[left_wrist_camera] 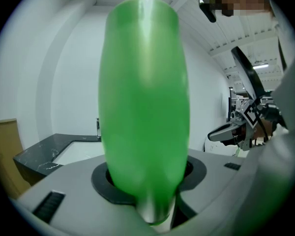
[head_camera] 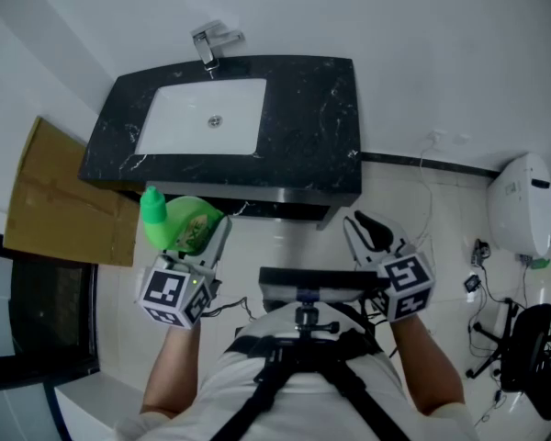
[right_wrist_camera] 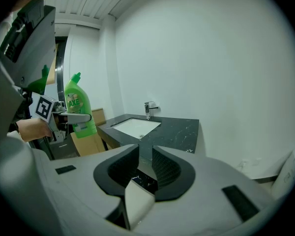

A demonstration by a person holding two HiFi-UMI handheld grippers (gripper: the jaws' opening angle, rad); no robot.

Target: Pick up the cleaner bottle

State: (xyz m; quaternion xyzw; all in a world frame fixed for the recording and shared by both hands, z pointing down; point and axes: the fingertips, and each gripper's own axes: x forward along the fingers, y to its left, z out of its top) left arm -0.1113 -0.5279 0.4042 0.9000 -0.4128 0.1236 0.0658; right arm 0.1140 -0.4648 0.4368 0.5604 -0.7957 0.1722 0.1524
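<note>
Clamping green plastic cleaner bottle [head_camera: 177, 220]: left gripper [head_camera: 204, 237], in front of black marble sink counter [head_camera: 312, 127] | right gripper [head_camera: 360, 231]: jaws parted, empty, near counter's front

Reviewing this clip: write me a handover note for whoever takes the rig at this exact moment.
Left tongs: shut on the cleaner bottle, which is upright, cap up, in the air in front of the black sink counter.
Right tongs: open, empty, well apart from the bottle.
Done: the bottle is picked up and rests on nothing.
Left: apparently only holding the grip firm; no set-down spot is indicated.
</note>
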